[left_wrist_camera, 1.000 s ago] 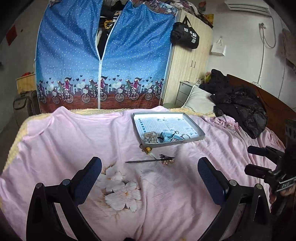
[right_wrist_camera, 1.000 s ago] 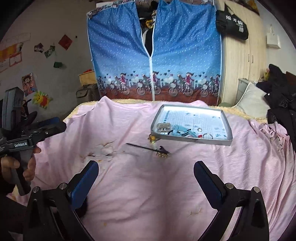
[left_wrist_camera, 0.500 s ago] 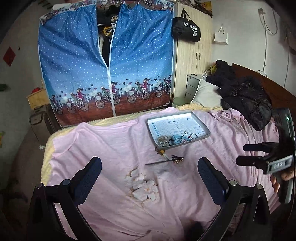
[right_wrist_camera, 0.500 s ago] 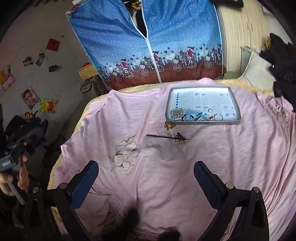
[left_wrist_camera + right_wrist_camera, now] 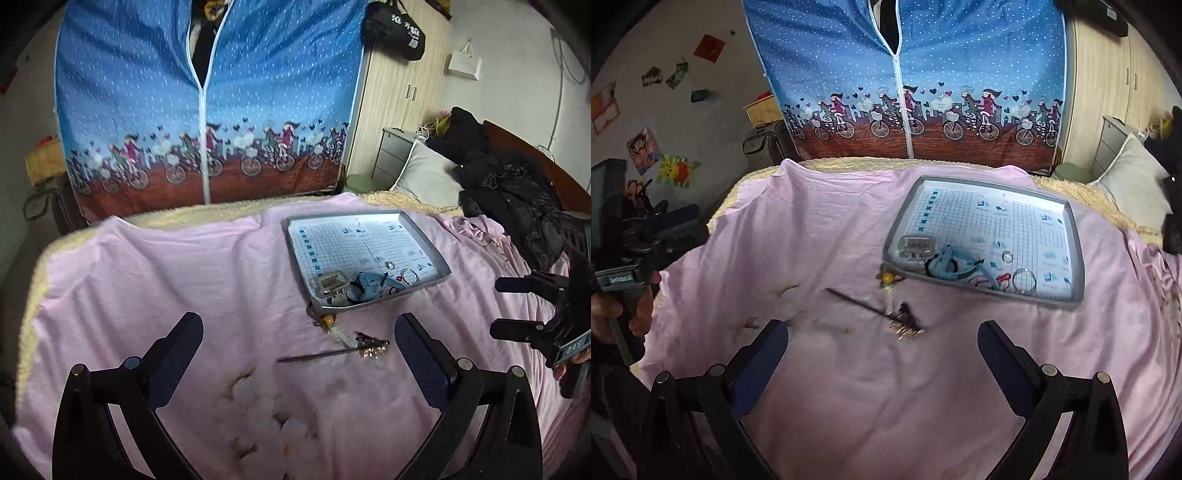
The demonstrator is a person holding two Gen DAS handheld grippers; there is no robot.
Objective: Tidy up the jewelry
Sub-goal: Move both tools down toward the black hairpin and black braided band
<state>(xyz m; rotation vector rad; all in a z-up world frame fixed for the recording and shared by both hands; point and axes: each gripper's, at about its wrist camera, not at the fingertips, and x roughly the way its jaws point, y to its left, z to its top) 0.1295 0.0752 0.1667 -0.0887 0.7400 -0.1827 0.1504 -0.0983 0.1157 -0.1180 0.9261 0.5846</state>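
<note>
A dark hairpin [image 5: 334, 353] with a gold-beaded end lies on the pink bedsheet [image 5: 184, 280], just in front of the grey tray [image 5: 424, 240]; in the right wrist view the same hairpin [image 5: 875, 308] lies slantwise, its beaded end toward the camera. Between it and the tray's near corner sits a small yellow charm [image 5: 328, 319] — touching or almost touching the tray's edge, hard to say which. Inside the tray, along its near side, are a pale rectangular clip [image 5: 916, 244], a light blue band [image 5: 955, 264], a small ring [image 5: 1007, 256] and a larger wire hoop [image 5: 1024, 281], lying close together on the gridded liner.

The left gripper [image 5: 299, 354] hangs above the sheet with its fingers spread wide, holding nothing. The right gripper [image 5: 882, 358] is likewise spread and empty — the hairpin lies ahead of it, between the lines of its two fingers. Behind the bed stands a blue fabric wardrobe [image 5: 207, 110] printed with cyclists.
</note>
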